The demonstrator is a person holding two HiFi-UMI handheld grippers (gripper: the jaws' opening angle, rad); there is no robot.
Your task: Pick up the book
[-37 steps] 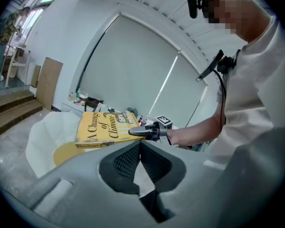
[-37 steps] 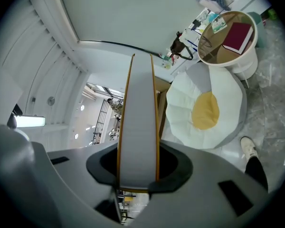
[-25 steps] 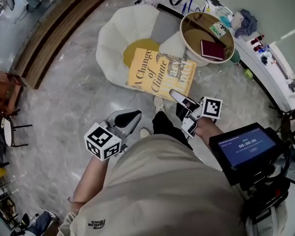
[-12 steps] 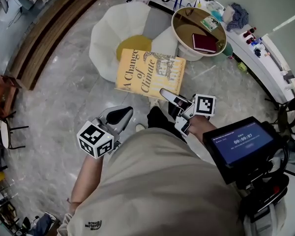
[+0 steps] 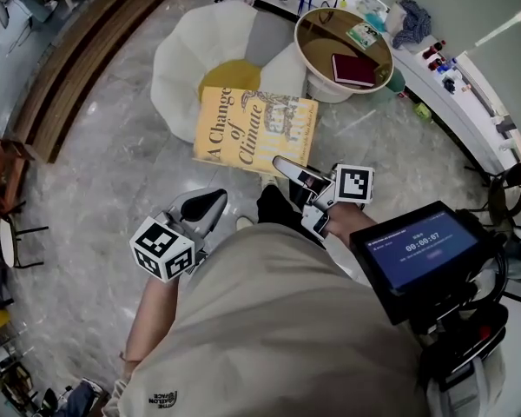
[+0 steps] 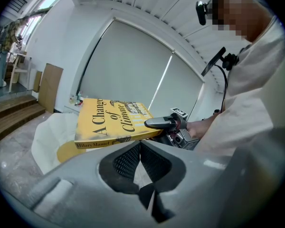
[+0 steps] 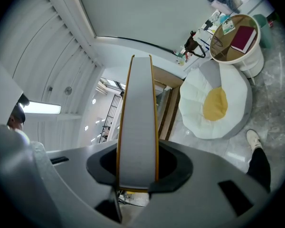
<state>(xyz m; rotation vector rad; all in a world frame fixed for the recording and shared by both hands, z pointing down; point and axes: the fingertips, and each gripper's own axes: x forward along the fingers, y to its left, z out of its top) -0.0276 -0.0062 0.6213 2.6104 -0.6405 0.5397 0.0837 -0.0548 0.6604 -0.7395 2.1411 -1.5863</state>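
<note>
A yellow paperback book (image 5: 252,130) hangs flat in the air above the floor. My right gripper (image 5: 288,168) is shut on its near edge. In the right gripper view the book's grey page edge (image 7: 137,127) runs straight out between the jaws of the right gripper (image 7: 137,169). The left gripper (image 5: 210,205) sits lower and to the left, shut, with nothing in it. In the left gripper view the pads of the left gripper (image 6: 140,145) meet, and beyond them I see the book (image 6: 111,120) clamped by the right gripper (image 6: 157,123).
Under the book a white flower-shaped cushion (image 5: 191,55) with a yellow centre lies on the marble floor. A round tub table (image 5: 319,55) holds a dark red book (image 5: 353,69). A cluttered white counter (image 5: 469,102) runs along the right. Wooden steps (image 5: 69,68) lie at left.
Both grippers and the book have drifted slightly left in the head view, which has itself shifted. The right gripper's grip on the book is unchanged and the left gripper stays shut.
</note>
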